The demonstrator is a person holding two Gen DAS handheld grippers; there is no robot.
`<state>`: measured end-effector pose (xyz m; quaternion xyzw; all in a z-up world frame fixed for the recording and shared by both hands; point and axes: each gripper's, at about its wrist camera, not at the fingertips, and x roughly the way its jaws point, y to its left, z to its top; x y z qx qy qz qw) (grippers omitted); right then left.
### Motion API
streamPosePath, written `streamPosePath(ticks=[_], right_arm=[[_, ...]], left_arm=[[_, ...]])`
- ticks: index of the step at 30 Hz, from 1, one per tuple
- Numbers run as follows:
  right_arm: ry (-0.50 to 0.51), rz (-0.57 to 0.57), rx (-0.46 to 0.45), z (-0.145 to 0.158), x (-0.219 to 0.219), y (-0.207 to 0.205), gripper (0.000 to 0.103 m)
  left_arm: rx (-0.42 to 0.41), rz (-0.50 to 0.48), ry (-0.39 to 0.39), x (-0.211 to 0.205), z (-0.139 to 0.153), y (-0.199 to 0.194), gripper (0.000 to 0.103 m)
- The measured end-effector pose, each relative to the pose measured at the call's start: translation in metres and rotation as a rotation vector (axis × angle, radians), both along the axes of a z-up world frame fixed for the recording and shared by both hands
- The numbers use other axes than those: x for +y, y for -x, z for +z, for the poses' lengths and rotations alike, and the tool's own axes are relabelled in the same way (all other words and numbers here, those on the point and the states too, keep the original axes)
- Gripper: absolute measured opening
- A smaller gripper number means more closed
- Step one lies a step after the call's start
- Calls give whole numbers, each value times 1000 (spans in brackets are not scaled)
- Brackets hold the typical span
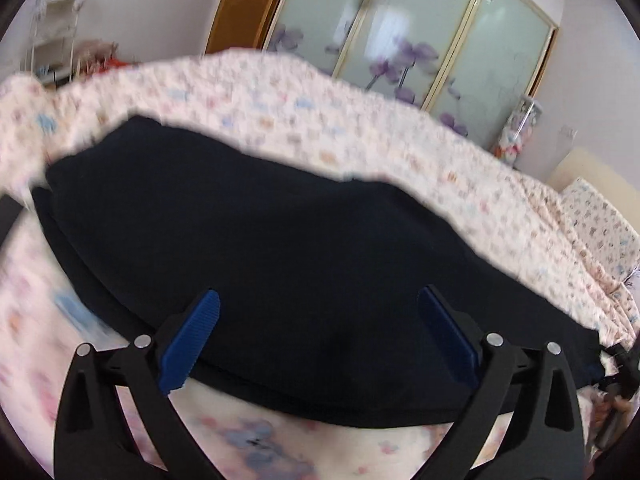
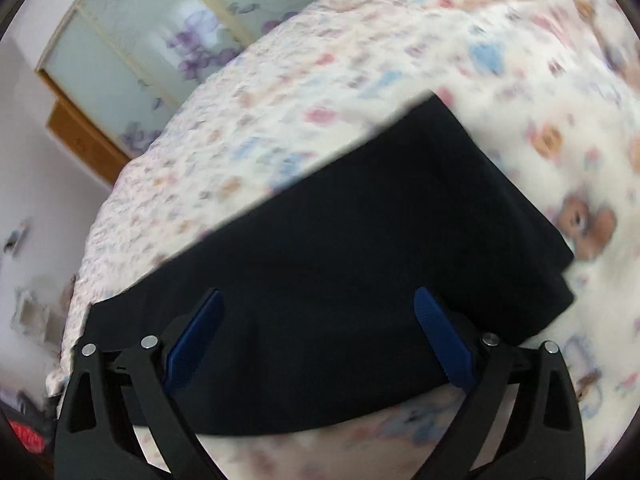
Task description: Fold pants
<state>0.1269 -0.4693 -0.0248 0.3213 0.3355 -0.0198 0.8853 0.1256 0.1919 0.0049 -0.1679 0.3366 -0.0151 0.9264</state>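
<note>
matt black cloth pants (image 1: 280, 248), ribbed plastic pads (image 1: 192, 344) – blue

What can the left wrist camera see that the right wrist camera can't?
Only the left wrist view shows the white shelf rack by the wall, the tall clear container beside the wardrobe, and a pillow at the bed's far end.

Only the right wrist view shows a big teddy bear print on the bedspread and something red low at the edge; it is too blurred to name.

Both show the dark pants lying on the bedspread, the flower-painted wardrobe doors, and an open gripper: the left gripper and the right gripper, neither holding anything.
</note>
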Motion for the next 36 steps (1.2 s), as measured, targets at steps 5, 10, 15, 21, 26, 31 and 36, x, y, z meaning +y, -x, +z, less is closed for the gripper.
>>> streamPosePath(ticks=[5, 10, 15, 21, 26, 31, 36], right_arm=[[-179, -83, -139, 17, -31, 46, 88], [-330, -196, -77, -9, -64, 61, 73], [-287, -226, 29, -23, -65, 55, 63], [-264, -320, 63, -16, -63, 64, 54], [-161, -422, 20, -3, -76, 77, 55], [-219, -397, 55, -22, -96, 52, 55], [-157, -424, 131, -32, -98, 41, 55]], left_arm=[[-25, -14, -48, -5, -26, 1, 101], [-37, -26, -19, -5, -28, 1, 101], [-35, -25, -25, -6, -28, 1, 101], [-35, -24, -28, -7, -27, 2, 101], [-30, -21, -42, -11, -25, 2, 101], [-30, -21, -41, -12, -25, 1, 101], [-30, -20, -42, -12, -25, 1, 101]])
